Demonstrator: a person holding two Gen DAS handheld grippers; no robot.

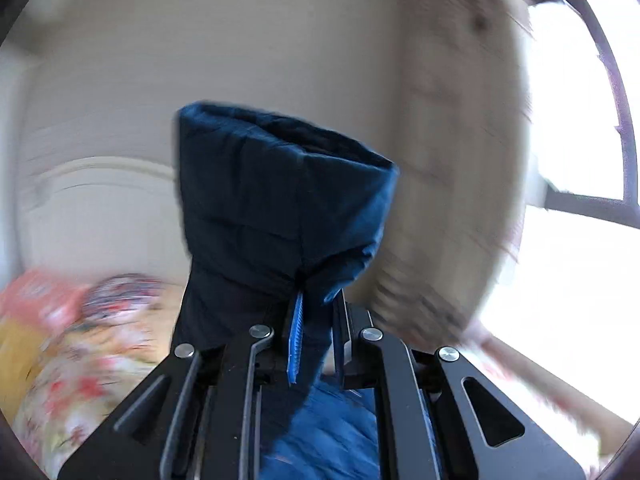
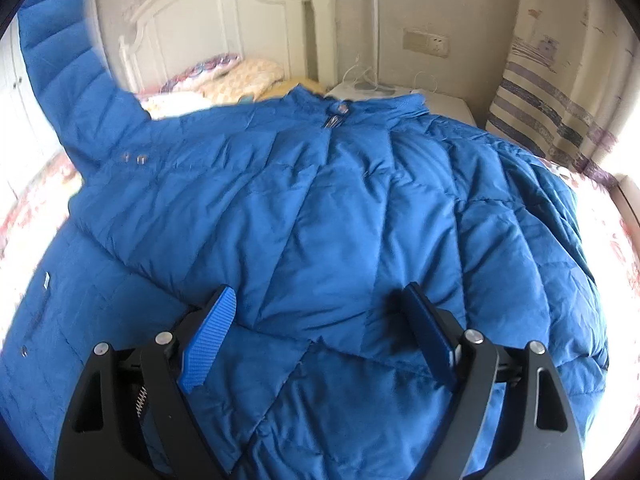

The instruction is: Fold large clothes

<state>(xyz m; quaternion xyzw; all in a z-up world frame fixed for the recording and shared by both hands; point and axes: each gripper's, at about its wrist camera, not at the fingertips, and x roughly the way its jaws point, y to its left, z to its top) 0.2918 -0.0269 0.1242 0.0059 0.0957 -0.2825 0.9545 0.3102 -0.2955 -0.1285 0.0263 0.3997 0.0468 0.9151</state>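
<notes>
A quilted, bright blue padded winter jacket (image 2: pixel 320 208) is lying spread front-up across a bed (image 2: pixel 24 208) covered in a floral sheet, its collar pointing toward the white wooden headboard (image 2: pixel 208 12), laid flat apparently so its sleeves can be folded inward. The left hand-held gripper (image 1: pixel 316 332) is pinching the cuff end of one sleeve (image 1: pixel 280 200), its blue-padded fingers (image 1: pixel 296 340) closed tight on the fabric; the sleeve is standing lifted in the air, seen in the right wrist view rising at the upper left (image 2: pixel 60 60), probably to be carried across the body. The right hand-held gripper (image 2: pixel 320 320) is hovering just over the jacket's lower front with its jaws spread wide, gripping nothing; whether its tips are touching the fabric is unclear. A white bedside cabinet (image 2: pixel 440 100) is standing beyond the collar.
</notes>
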